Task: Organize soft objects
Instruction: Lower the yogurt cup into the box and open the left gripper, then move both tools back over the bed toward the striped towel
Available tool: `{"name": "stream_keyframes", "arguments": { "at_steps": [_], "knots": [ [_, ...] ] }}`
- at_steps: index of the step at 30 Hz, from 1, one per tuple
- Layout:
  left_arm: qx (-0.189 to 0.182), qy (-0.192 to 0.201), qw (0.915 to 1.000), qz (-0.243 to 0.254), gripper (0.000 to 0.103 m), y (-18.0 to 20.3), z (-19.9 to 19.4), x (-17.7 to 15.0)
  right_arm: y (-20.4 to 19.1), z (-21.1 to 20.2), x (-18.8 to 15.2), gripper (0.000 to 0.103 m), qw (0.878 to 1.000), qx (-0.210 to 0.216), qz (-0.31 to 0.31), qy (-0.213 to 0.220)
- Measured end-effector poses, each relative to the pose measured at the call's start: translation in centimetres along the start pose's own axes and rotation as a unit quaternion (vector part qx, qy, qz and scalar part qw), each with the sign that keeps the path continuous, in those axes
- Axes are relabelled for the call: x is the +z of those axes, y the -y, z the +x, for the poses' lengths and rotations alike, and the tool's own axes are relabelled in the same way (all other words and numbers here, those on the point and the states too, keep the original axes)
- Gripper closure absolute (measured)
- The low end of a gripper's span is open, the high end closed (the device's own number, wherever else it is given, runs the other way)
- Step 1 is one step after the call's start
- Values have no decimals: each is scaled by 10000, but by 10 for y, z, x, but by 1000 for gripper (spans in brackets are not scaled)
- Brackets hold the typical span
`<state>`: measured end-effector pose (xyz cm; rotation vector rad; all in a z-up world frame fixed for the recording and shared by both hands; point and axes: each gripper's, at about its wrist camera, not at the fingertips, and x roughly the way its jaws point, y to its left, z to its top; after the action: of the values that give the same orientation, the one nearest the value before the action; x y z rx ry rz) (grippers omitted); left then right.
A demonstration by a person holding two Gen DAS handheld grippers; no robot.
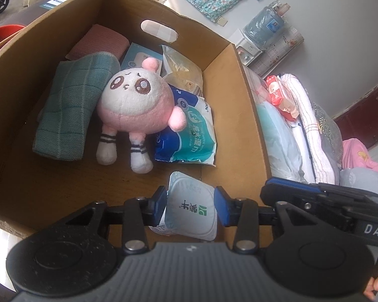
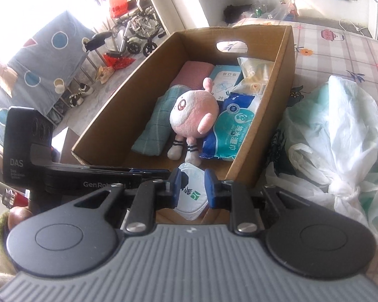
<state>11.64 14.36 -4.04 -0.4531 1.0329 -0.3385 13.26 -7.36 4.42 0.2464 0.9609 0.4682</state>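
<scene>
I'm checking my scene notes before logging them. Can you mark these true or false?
1. The round pink-and-white plush toy lies inside the brown cardboard box. True.
2. The folded teal cloth lies outside the box. False: it is inside, beside the plush toy.
3. The white foil-lidded cup sits between the fingers of the left tool. True.
4. The blue-and-green wipes pack covers the plush toy's face. False: it lies beside the toy, and the face is uncovered.
</scene>
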Motion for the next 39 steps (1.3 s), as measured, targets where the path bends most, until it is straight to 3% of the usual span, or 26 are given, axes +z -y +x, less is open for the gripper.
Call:
{"name": "stream_keyframes", "arguments": {
  "at_steps": [2, 7, 11, 20, 21, 25, 29, 32, 36, 39],
  "knots": [
    [105, -29, 9999, 75, 62, 2, 2, 0, 4, -8, -3, 82, 9997, 61, 183, 176],
    [274, -213, 9992, 210, 73, 3, 12, 2, 21, -33, -15, 82, 9959, 169, 628, 628],
    [267, -358, 9989, 155, 73, 2, 23, 4, 36, -45, -26, 81, 9908, 171, 1002, 892],
    [179, -179, 9993, 259, 69, 15, 30, 2, 72, -58, -57, 79, 9789, 117, 1671, 1171],
    [175, -132, 9994, 262, 65, 16, 29, 1, 76, -59, -62, 78, 9772, 105, 1751, 1194],
    [366, 337, 9974, 526, 32, 26, 14, -4, 92, -64, -83, 71, 9685, 70, 2112, 1315],
    [791, 887, 9892, 855, 25, 42, -7, -9, 112, -76, -107, 59, 9565, -125, 2484, 1523],
    [828, 1317, 9809, 1170, 21, 60, -26, -15, 126, -90, -123, 57, 9493, -351, 2647, 1660],
    [556, 1621, 9696, 1746, 17, 96, -39, -25, 144, -118, -146, 56, 9367, -805, 2764, 1991],
    [233, 1474, 9637, 2214, 14, 128, -30, -35, 159, -142, -163, 55, 9210, -1282, 2882, 2287]
  ]
}}
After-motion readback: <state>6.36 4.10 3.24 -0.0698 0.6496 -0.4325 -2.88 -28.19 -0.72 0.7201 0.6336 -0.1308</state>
